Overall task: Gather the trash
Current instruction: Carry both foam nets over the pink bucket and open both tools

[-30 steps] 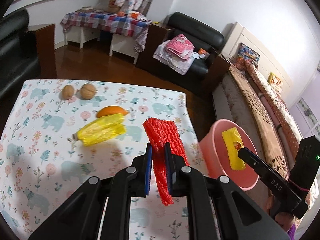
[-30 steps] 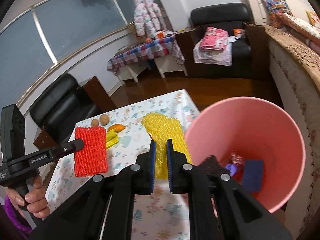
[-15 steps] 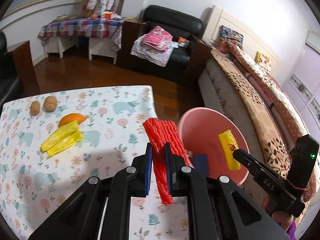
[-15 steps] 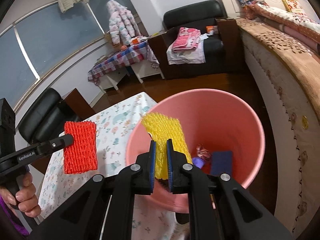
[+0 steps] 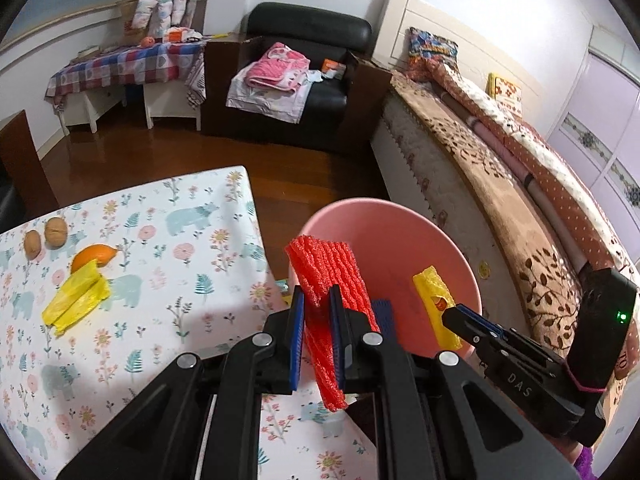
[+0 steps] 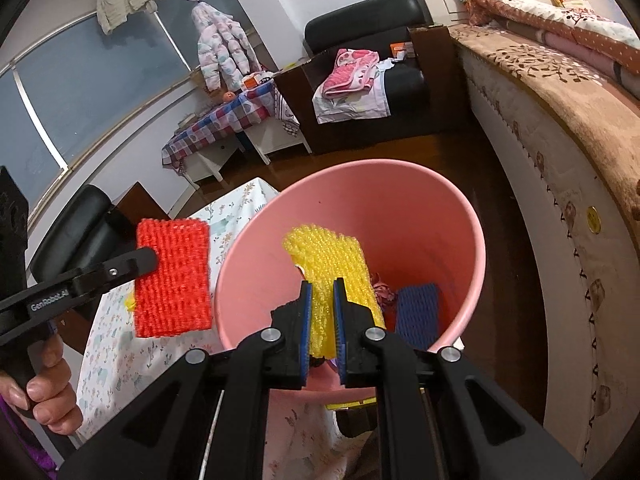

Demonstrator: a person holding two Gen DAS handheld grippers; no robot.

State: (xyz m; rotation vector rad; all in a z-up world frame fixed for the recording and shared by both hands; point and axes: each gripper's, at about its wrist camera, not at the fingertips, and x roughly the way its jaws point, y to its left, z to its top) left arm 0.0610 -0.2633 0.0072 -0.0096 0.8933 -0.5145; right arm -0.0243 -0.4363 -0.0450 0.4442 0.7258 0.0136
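Note:
My left gripper point(image 5: 317, 312) is shut on a red foam net point(image 5: 328, 276) and holds it at the near left rim of the pink bin point(image 5: 420, 236). The net also shows in the right wrist view point(image 6: 173, 276), just left of the bin point(image 6: 404, 200). My right gripper point(image 6: 321, 304) is shut on a yellow foam net point(image 6: 332, 264) and holds it over the bin's mouth; the net also shows in the left wrist view point(image 5: 434, 300). A blue foam net point(image 6: 418, 312) and a crumpled wrapper point(image 6: 382, 290) lie inside the bin.
On the floral tablecloth point(image 5: 180, 272) lie a yellow wrapper point(image 5: 76, 300), an orange peel point(image 5: 94, 254) and two walnuts point(image 5: 46, 236). A bed point(image 5: 500, 184) runs along the right of the bin. A black armchair point(image 5: 304, 80) stands behind.
Both grippers have moved right, away from the table and over the pink bin, each carrying its foam net. The yellow net now hangs over the bin's inside.

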